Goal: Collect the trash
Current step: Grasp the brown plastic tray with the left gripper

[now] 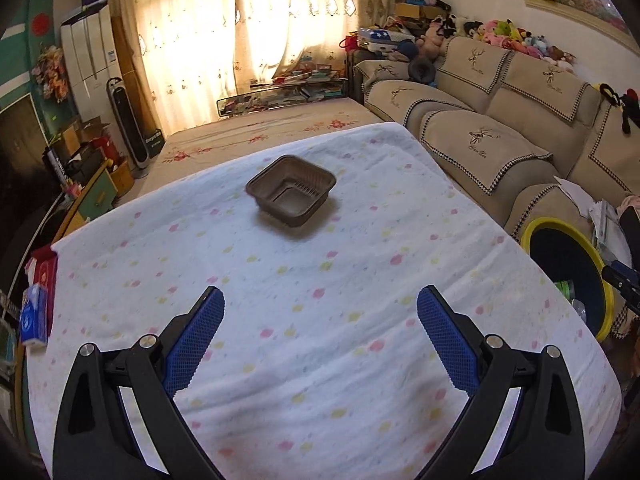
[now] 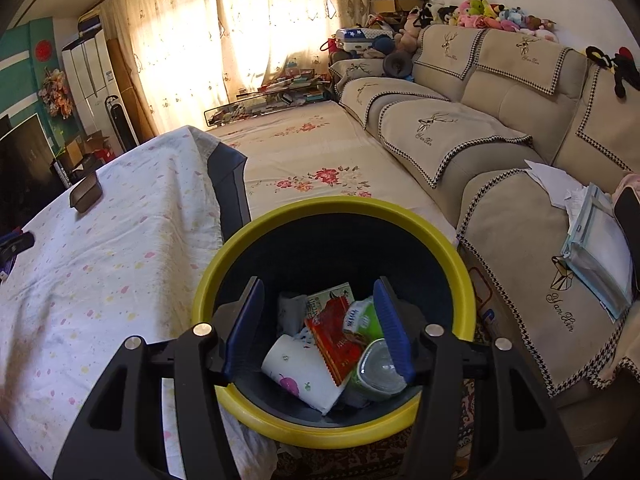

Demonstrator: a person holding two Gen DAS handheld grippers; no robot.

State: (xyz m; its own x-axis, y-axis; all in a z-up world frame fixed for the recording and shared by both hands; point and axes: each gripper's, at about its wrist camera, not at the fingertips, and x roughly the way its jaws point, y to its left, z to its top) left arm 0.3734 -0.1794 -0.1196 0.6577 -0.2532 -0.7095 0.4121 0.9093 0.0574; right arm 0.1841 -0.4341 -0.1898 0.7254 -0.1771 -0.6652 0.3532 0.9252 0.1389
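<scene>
A brown square plastic tray [image 1: 291,195] sits empty on the white spotted tablecloth [image 1: 320,380], toward the far end; it also shows small at the left in the right wrist view [image 2: 86,196]. My left gripper [image 1: 320,302] is open and empty, above the cloth, well short of the tray. My right gripper [image 2: 318,294] is open and empty, hovering over the yellow-rimmed dark bin [image 2: 456,264]. Inside the bin lie a white paper cup [image 2: 304,376], a red wrapper [image 2: 336,340], a green packet [image 2: 362,318] and a clear plastic lid [image 2: 378,368]. The bin also shows at the right of the table in the left wrist view [image 1: 560,228].
A beige sofa [image 2: 500,152] with papers [image 2: 596,248] runs along the right. A floral bed cover [image 2: 316,152] lies beyond the bin. Red and blue boxes [image 1: 38,292] sit at the table's left edge. The right gripper's tip [image 1: 624,280] shows beside the bin.
</scene>
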